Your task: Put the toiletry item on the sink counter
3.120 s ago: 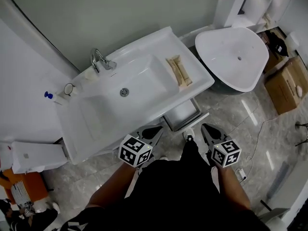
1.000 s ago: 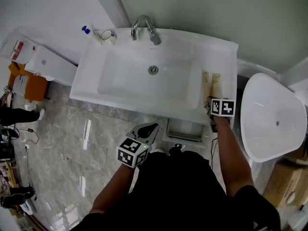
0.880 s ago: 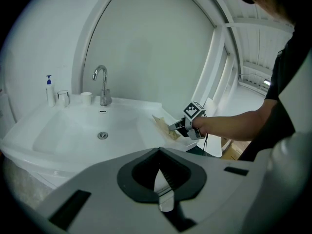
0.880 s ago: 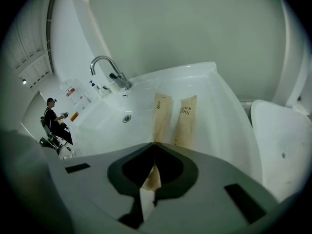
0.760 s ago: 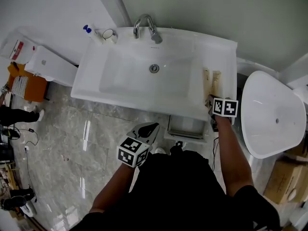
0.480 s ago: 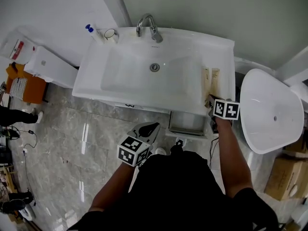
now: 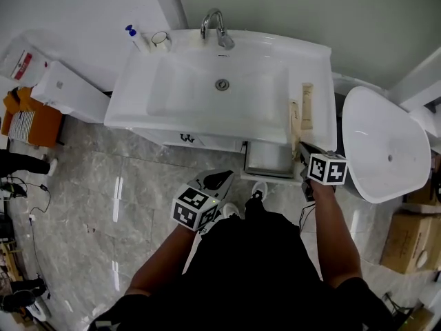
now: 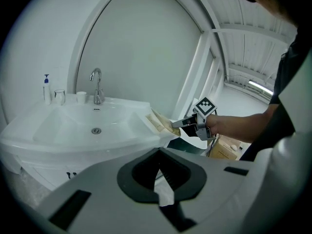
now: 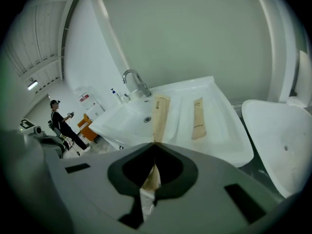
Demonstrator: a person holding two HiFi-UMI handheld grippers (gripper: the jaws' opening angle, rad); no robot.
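One sachet (image 9: 160,112) clenched in right gripper (image 7: 302,147), left gripper (image 7: 222,179) closed, empty; best laid flat on sink counter (image 7: 321,71), 9 o'clock of spare sachet (image 9: 197,118).

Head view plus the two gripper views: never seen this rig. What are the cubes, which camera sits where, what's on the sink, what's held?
There is no robot here: a person holds a two-jaw gripper in each hand. The marker cubes are part of those grippers.

The head view comes from a camera on the person's head, looking steeply down. Each gripper view comes from a camera riding on that gripper, looking along its jaws.

At the back of the white sink counter are a faucet, a pump bottle and a cup. A tan sachet lies on its right side.

The right gripper is shut on the near end of a second tan sachet, beside the first. The left gripper has its jaws together with nothing between them, back from the sink.
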